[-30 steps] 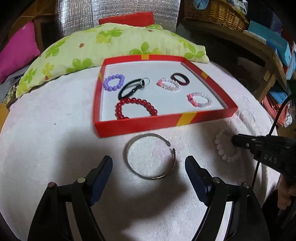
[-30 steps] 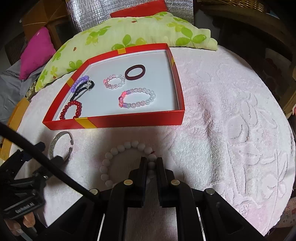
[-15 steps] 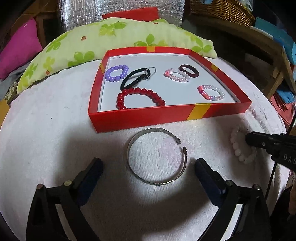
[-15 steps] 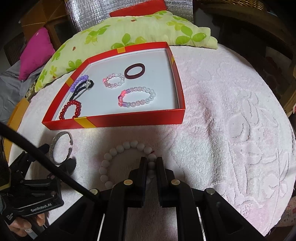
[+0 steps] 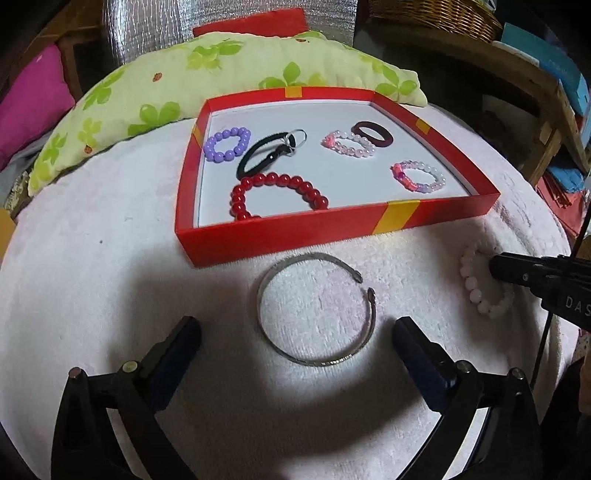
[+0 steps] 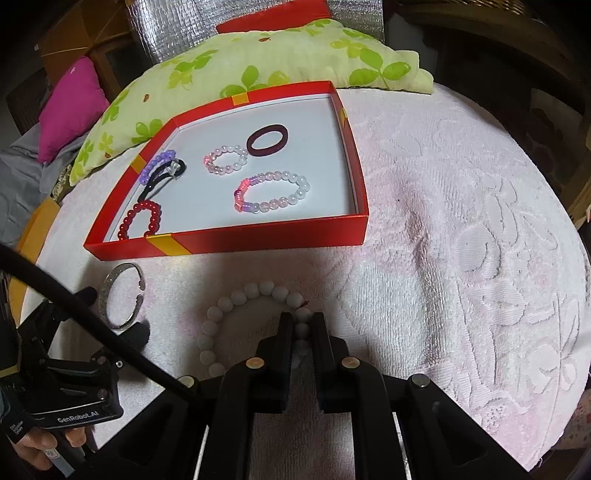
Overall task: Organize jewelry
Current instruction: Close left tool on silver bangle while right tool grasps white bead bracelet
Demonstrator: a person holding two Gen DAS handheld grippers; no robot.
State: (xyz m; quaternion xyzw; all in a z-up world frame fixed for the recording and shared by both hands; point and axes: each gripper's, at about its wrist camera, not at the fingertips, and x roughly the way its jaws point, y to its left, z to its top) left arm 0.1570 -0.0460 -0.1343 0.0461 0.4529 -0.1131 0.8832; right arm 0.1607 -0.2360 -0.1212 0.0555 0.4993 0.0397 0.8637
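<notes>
A silver open bangle (image 5: 261, 306) lies flat on the pink towel in front of the red box (image 5: 277, 240). My left gripper (image 5: 295, 328) is open wide, one finger on each side of the bangle and neither touching it; it shows at the left of the right wrist view too, as the left gripper (image 6: 114, 312). My right gripper (image 6: 302, 325) is shut on the near side of a white bead bracelet (image 6: 258, 288), which rests on the towel to the right of the bangle. Inside the box lie a red bead bracelet (image 5: 280, 182), a purple one (image 5: 227, 144), a black hair tie (image 5: 258, 157) and several others.
A green floral pillow (image 5: 221, 70) lies behind the box, with a magenta cushion (image 5: 33, 103) at the far left. A wicker basket (image 5: 436, 13) and a wooden shelf (image 5: 546, 81) stand at the back right. The round towel-covered table (image 6: 461, 221) drops off at its right rim.
The left gripper's jaws have spread wider on both sides of the silver bangle, and its view has edged closer to it. The right gripper and the white bracelet have not moved.
</notes>
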